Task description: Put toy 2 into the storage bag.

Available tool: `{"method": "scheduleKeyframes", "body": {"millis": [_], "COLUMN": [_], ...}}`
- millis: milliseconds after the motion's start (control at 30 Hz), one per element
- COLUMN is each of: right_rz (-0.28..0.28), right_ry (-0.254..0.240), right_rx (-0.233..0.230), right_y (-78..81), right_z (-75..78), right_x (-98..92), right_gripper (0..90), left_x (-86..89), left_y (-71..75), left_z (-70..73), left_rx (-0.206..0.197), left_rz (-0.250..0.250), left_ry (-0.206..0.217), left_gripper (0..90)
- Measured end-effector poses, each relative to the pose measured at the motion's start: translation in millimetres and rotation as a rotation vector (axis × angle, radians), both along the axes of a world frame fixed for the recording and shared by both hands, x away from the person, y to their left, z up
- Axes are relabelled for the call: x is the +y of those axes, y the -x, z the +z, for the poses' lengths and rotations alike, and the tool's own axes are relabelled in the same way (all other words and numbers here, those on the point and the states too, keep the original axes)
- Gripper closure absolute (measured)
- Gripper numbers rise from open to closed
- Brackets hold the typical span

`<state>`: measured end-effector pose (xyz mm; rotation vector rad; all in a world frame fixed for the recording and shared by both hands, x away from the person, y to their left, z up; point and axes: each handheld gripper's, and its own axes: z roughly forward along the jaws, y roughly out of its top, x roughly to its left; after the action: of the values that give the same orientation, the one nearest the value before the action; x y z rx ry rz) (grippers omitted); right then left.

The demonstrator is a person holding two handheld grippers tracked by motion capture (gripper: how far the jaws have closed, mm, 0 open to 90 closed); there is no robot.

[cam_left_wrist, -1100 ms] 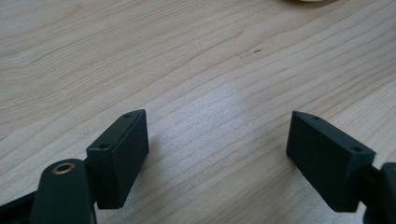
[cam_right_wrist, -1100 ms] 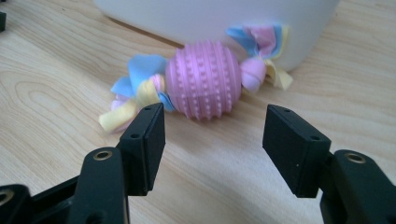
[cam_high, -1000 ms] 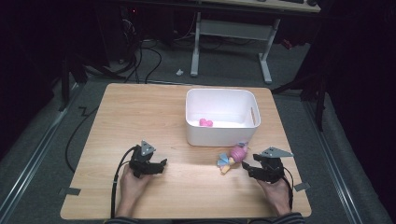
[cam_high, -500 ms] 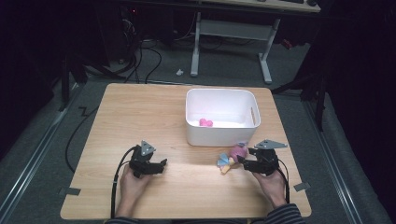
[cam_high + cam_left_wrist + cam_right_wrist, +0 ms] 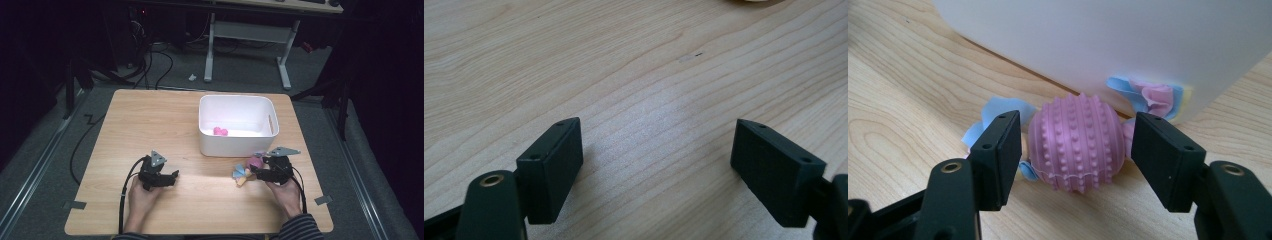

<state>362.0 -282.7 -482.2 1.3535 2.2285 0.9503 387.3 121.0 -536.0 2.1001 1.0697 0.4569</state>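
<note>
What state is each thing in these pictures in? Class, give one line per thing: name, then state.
Left claw: open, jaws wide apart over bare wood, holding nothing.
Right claw: open, jaws either side of the toy, small gaps showing.
Pink spiky rubber ball toy with blue fabric frills: lying on the table beside the bin's wall.
White rectangular plastic bin: upright, open-topped.
Small pink object: lying inside the bin.
Light wooden table: level.

Both forearms come in from the bottom edge. The left hand [image 5: 141, 196] holds the left gripper [image 5: 172, 176] low, jaws spread wide, nothing between them. The right hand [image 5: 286, 194] holds the right gripper [image 5: 251, 173] pointing toward the left one, jaws apart, a narrow gap showing at each.
</note>
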Motion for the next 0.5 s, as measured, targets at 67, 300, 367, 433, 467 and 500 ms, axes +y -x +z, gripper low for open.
{"method": "scheduleKeyframes", "body": {"millis": [67,300,367,433,467,500], "right_rz": [0.005,0.008,0.008,0.01,0.009,0.008], "right_ry": [0.012,0.037,0.042,0.052,0.058,0.06], "right_rx": [0.003,0.01,0.008,0.009,0.012,0.011], "right_y": [-1.6,-4.8,-5.3,-5.4,-5.2,-5.4], "right_z": [-0.5,-1.7,-2.6,-3.3,-3.6,-4.8], "right_x": [1.1,5.9,6.4,6.8,7.2,7.7], "right_gripper": [37.1,38.4,39.1,39.5,39.8,39.8], "left_x": [0.0,0.0,0.0,0.1,0.0,0.0], "left_y": [0.0,0.0,-0.2,-0.2,-0.1,-0.2], "left_z": [0.0,0.0,-0.1,0.0,-0.1,-0.1], "left_rx": [0.0,0.0,0.001,0.001,0.001,0.001], "left_rz": [0.0,0.001,0.003,0.003,0.003,0.003], "left_ry": [0.0,0.0,0.0,-0.001,0.0,0.0], "left_gripper": [21.1,21.1,20.5,20.5,20.5,20.4]}}
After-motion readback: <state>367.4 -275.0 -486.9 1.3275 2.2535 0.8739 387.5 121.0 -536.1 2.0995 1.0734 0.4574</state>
